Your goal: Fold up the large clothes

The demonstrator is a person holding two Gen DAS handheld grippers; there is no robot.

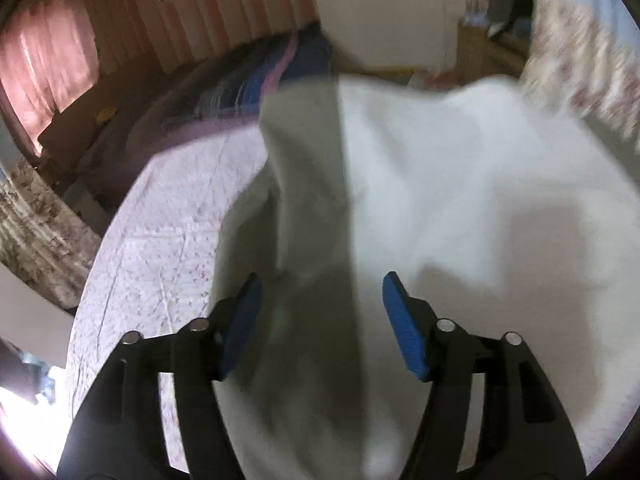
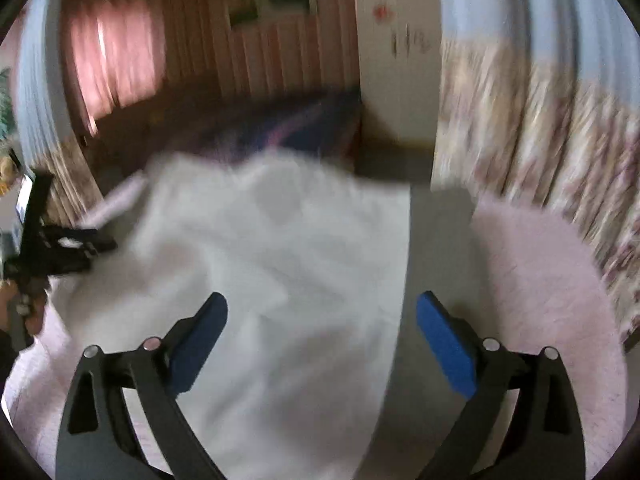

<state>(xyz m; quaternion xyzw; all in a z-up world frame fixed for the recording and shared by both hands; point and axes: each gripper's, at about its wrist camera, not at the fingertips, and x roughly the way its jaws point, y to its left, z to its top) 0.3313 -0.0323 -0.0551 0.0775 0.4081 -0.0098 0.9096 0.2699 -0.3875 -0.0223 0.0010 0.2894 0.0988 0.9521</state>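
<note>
My left gripper (image 1: 320, 300) angled down, blue pads (image 1: 402, 326) wide apart, nothing pinched between them. My right gripper (image 2: 322, 320) tilted down less steeply, pads (image 2: 444, 348) spread fully, gripping nothing. In the right wrist view my left gripper shows at the left edge, black frame, my hand (image 2: 30, 312) wrapped around its handle. Both views blurred.

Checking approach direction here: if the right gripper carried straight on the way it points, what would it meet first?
Most likely the white garment spread on the pink bedspread. The right gripper is open, tilted down over the cloth's right edge; blur leaves depth uncertain.
</note>
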